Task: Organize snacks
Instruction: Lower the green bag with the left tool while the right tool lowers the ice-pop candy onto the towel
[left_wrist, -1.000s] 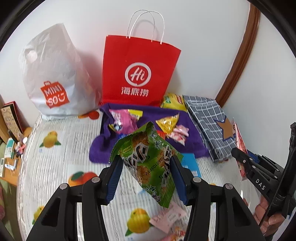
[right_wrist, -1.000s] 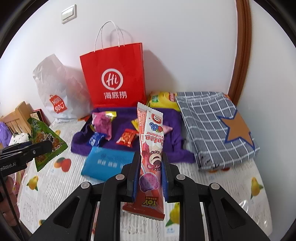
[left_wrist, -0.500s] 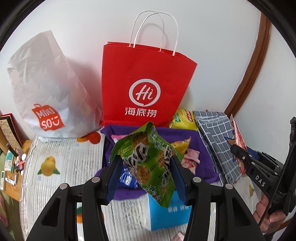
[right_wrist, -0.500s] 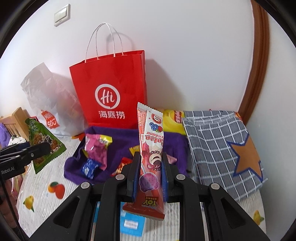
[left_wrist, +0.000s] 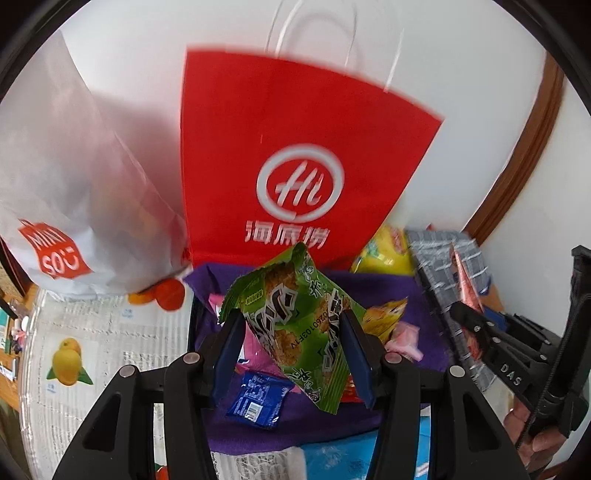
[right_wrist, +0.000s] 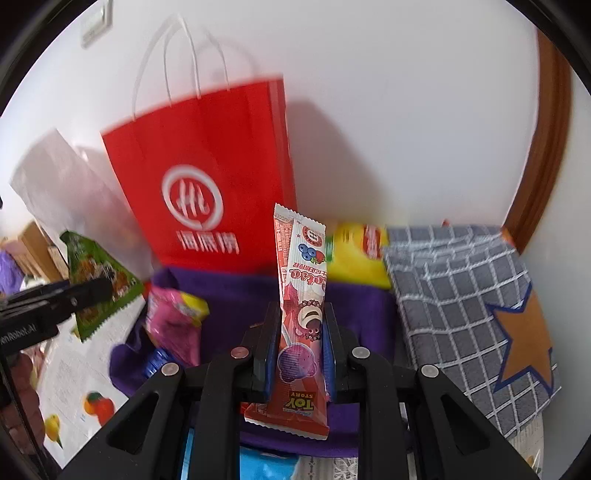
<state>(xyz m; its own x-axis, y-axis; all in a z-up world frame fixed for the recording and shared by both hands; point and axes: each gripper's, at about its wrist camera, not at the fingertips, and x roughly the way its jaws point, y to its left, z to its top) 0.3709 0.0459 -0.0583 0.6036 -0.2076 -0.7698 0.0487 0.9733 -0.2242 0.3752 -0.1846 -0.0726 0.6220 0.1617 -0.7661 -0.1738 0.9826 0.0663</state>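
Note:
My left gripper (left_wrist: 290, 325) is shut on a green snack packet (left_wrist: 295, 317), held over a purple cloth (left_wrist: 373, 291). My right gripper (right_wrist: 299, 328) is shut on a long red and pink Toy Story stick packet (right_wrist: 299, 310) that stands upright between its pads. A red paper bag (left_wrist: 291, 155) with white handles stands against the wall just behind the cloth; the same red paper bag (right_wrist: 207, 177) fills the middle left of the right wrist view. Loose snacks lie on the cloth: a blue packet (left_wrist: 256, 400), a pink packet (right_wrist: 173, 321), a yellow packet (left_wrist: 384, 317). The other gripper (left_wrist: 491, 347) shows at the right edge.
A white Miniso plastic bag (left_wrist: 66, 192) stands left of the red bag. A grey checked cloth bag with an orange star (right_wrist: 476, 306) lies at the right by the wall. A yellow chip bag (right_wrist: 358, 258) sits behind the cloth. A blue flat pack (left_wrist: 332, 461) lies near me.
Both grippers have moved forward and a little down toward the red bag, which now looks much larger. Each still holds its packet. The purple cloth has slid under the fingers.

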